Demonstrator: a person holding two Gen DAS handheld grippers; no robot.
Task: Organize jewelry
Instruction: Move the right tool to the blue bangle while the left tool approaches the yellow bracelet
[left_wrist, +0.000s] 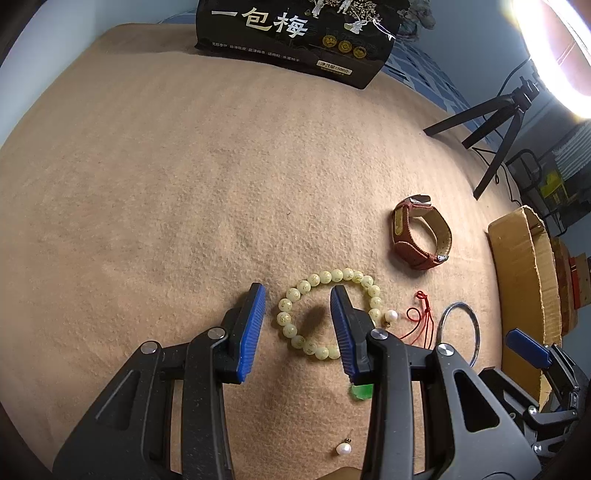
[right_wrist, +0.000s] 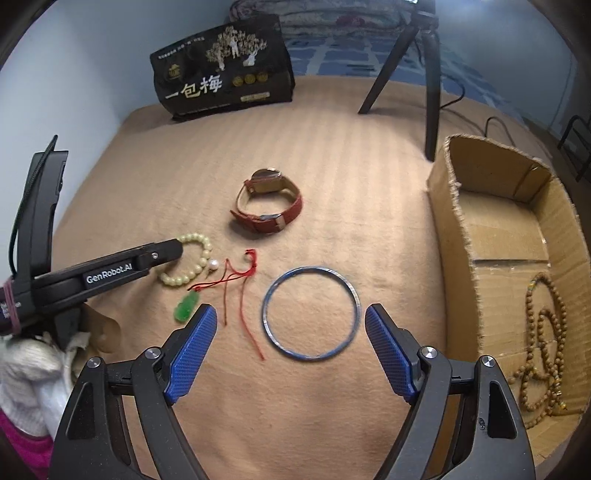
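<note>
Blue bangle (right_wrist: 311, 313) lies flat dead ahead between my spread right tongs (right_wrist: 291, 347); left tongs (left_wrist: 299, 328), part-open and empty, straddle bead bracelet (left_wrist: 325, 314).

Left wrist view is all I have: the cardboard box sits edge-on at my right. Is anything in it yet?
Observer: Yes, a long brown bead necklace lies in the cardboard box, towards its near end.
Operator: The bangle is partly hidden for me. Has the right gripper got it?
Observer: No. The right gripper is open; its fingers flank the bangle and stand apart from it.
Operator: Something green hides behind my finger.
Observer: That is a green pendant, lying on the cloth and free of both grippers.
</note>
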